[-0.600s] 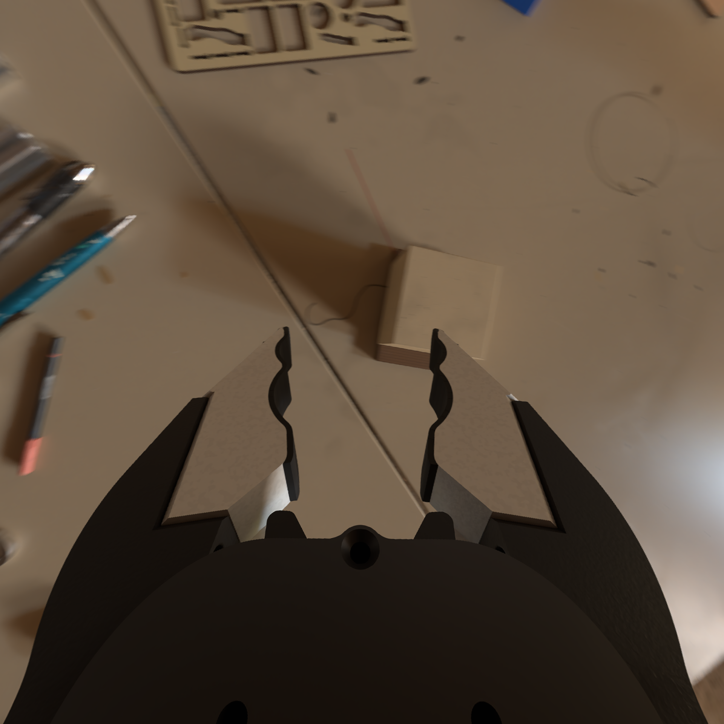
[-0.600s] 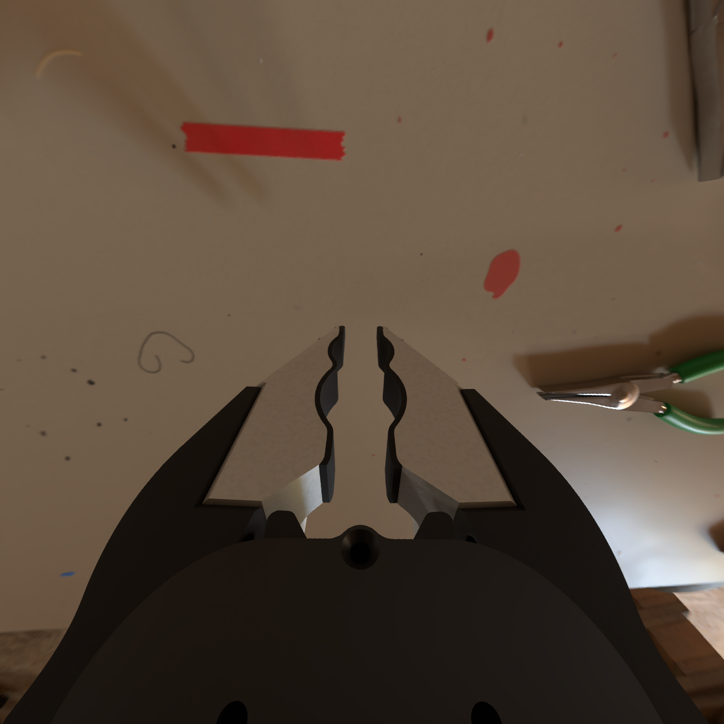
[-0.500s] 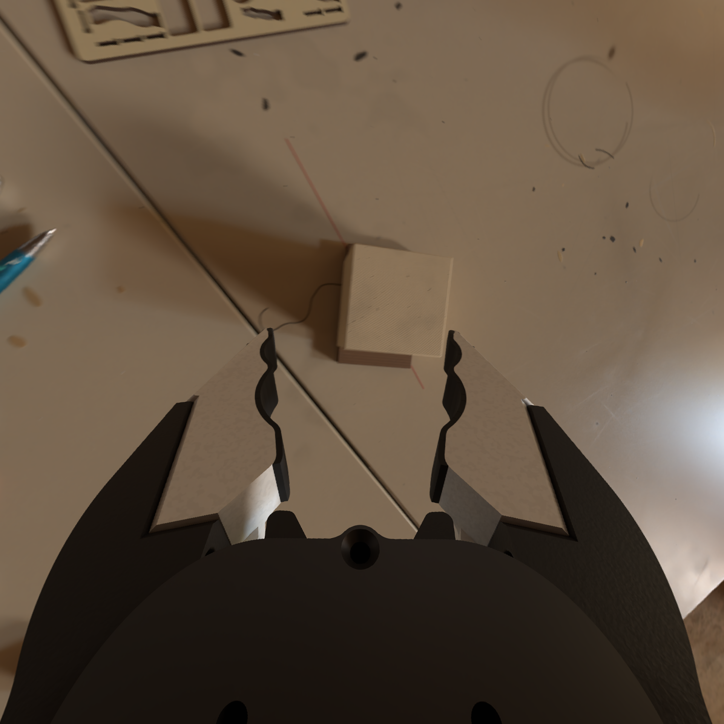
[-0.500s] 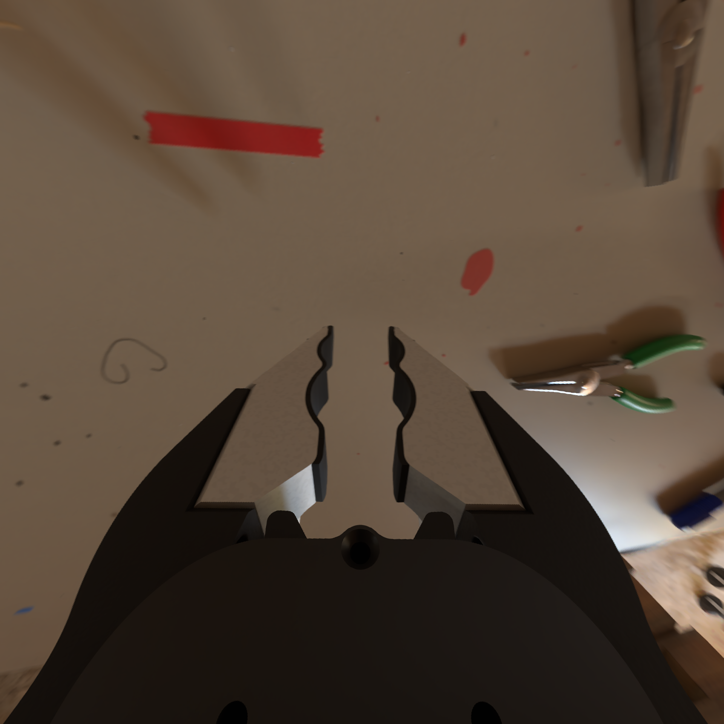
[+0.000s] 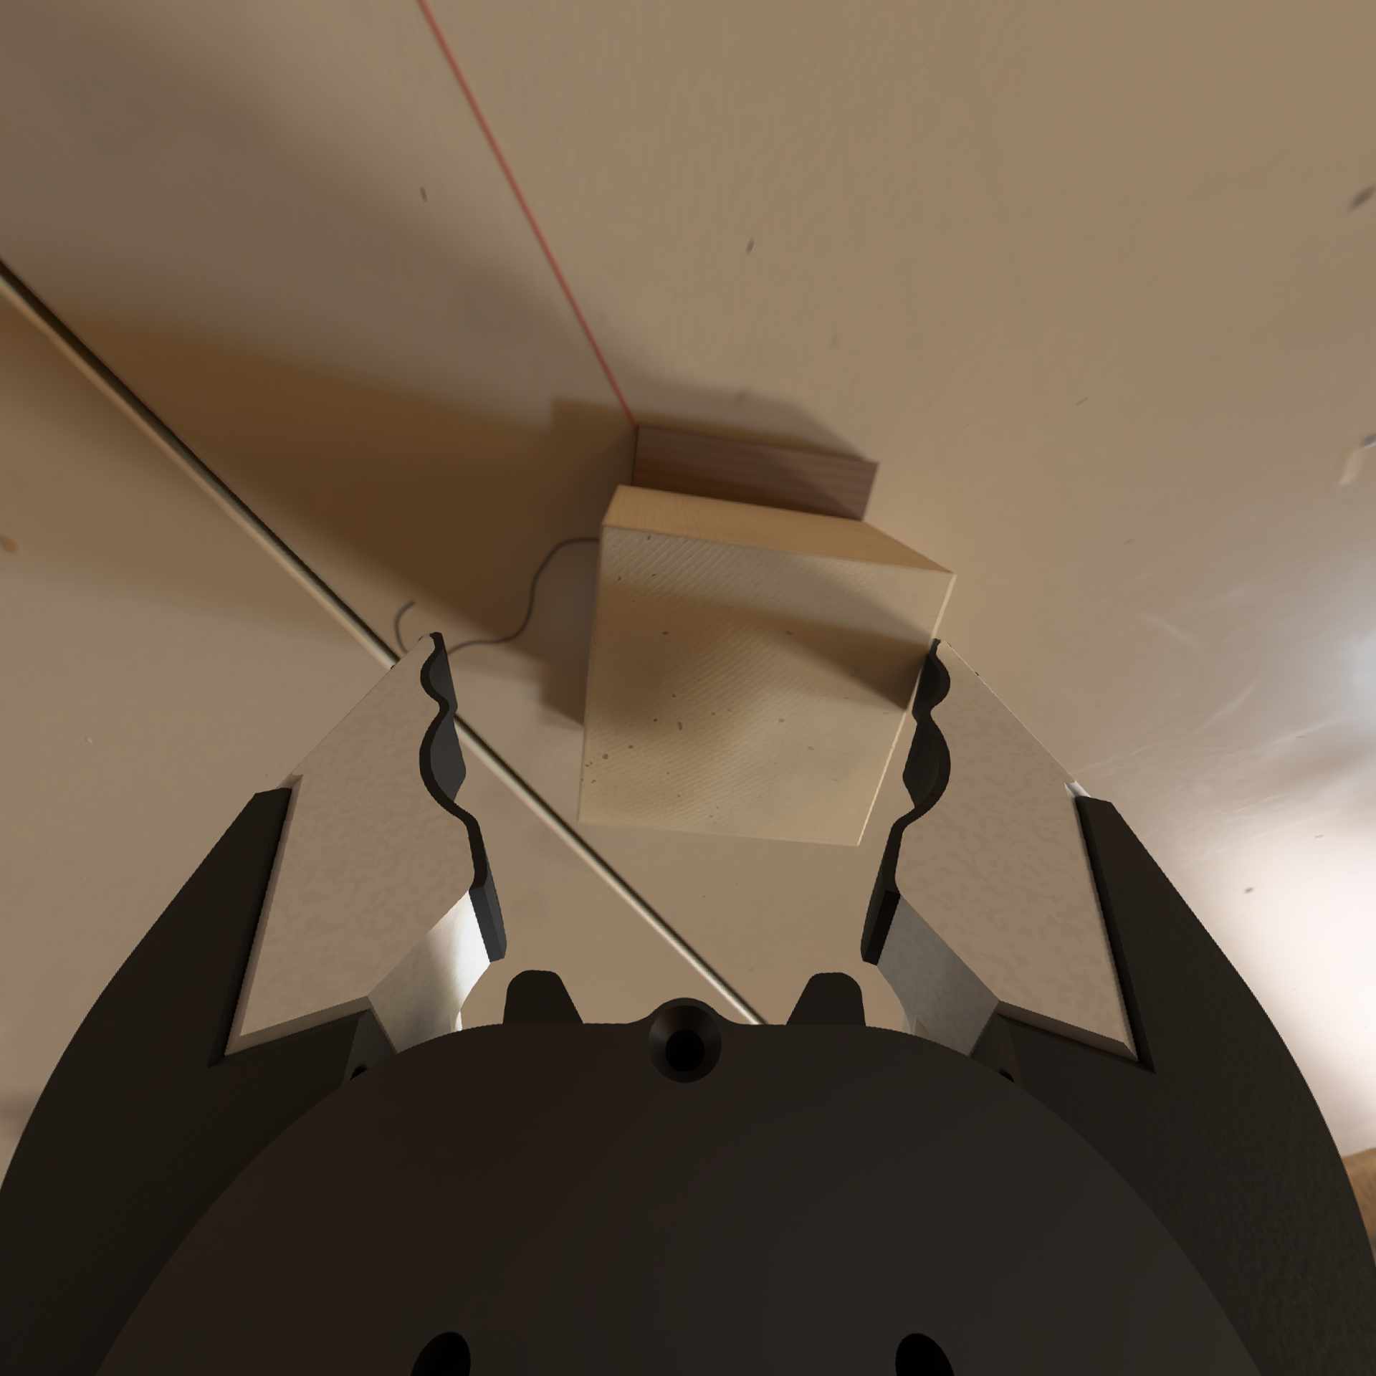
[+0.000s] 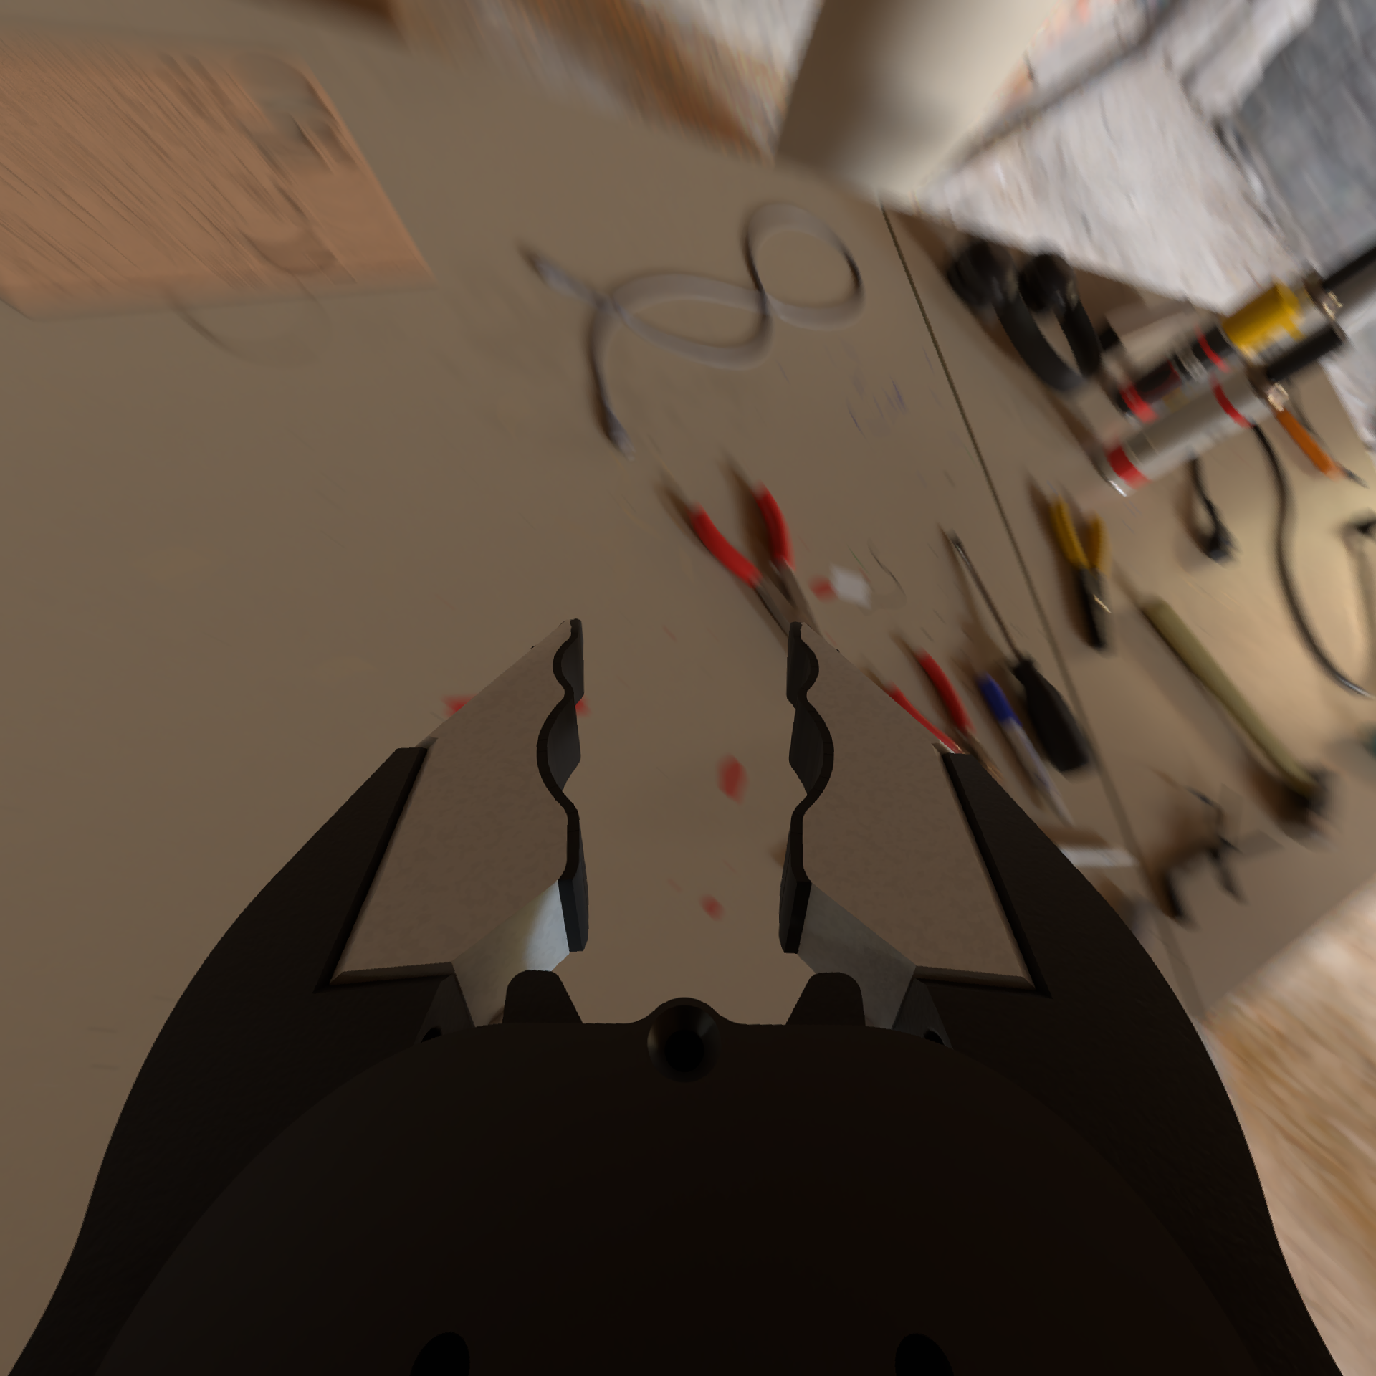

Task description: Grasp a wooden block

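- Nearest in the left wrist view, the left gripper (image 5: 685, 648) has its two fingers spread wide, and they hold nothing.
- Between those fingers sits the wooden block (image 5: 752, 692), pale with a finely ridged top face. It rests on the tan table (image 5: 1042, 223).
- The right finger's tip lies right at the block's right edge, perhaps touching it. The left finger stands well clear of the block's left side, so the block sits off-centre in the gap.
- A thin dark seam (image 5: 246, 514) in the table runs diagonally under the left finger, and a small dark wire squiggle (image 5: 521, 618) lies just left of the block.
- Just beyond the block there is a darker brown piece (image 5: 752, 469). I cannot tell whether it is a separate piece of wood or part of the block.
- A thin red line (image 5: 521, 201) runs away across the table from that darker piece.
- In the right wrist view, the right gripper (image 6: 685, 633) is partly open and empty, held above the table.
- Beyond it, blurred by motion, lie red-handled pliers (image 6: 744, 543), a looped grey cable (image 6: 730, 313), and, to the right, a scatter of hand tools (image 6: 1080, 596). No block appears in this view.
- Judged progress: the approach looks almost complete, as the left fingers already bracket the block. Closing on it remains; the grasp itself is not yet made.
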